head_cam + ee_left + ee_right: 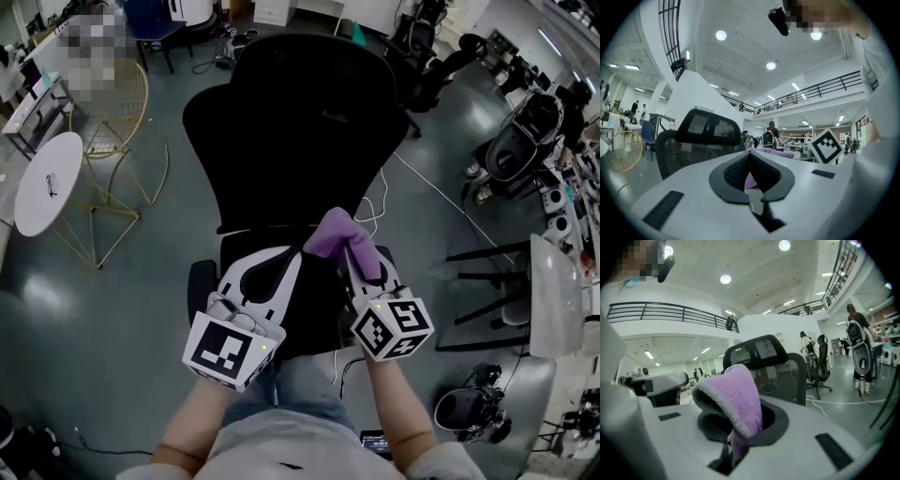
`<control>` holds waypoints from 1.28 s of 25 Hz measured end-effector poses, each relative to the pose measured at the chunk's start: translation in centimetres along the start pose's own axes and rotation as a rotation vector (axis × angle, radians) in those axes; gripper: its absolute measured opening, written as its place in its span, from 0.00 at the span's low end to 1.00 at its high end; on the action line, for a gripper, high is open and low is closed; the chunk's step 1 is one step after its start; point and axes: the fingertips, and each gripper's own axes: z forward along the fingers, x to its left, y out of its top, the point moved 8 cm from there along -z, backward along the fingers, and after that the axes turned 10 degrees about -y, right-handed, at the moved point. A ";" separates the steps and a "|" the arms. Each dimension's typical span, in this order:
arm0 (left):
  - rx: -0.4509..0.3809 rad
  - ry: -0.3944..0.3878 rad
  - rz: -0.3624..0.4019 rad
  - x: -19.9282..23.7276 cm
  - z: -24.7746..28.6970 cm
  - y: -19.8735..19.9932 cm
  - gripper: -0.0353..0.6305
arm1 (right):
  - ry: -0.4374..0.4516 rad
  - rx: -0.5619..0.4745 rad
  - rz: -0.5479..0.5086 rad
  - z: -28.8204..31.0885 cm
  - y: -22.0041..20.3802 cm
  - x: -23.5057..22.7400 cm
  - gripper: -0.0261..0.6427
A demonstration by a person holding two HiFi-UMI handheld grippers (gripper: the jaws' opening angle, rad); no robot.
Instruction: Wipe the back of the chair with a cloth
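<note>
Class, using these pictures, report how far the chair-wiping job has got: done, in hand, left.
Done: the fluffy purple cloth is picked up, pinched in the shut right claw. In hand: it is held up facing the black mesh office chair's backrest, apparently short of it; the left claw is shut and empty. Left: seemingly all the wiping of the back.

Grey floor [141, 309] (glossy) bears the black chair [291, 131], a wire chair [122, 112], a round table [47, 183].

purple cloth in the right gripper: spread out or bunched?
Bunched. The purple cloth is pinched between the jaws of the right gripper and flops over itself in a thick fold, not spread flat.
</note>
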 end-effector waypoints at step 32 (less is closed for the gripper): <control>-0.035 -0.077 0.095 -6.0 -5.4 3.9 0.07 | 0.128 -0.158 -0.062 -10.6 3.5 7.5 0.11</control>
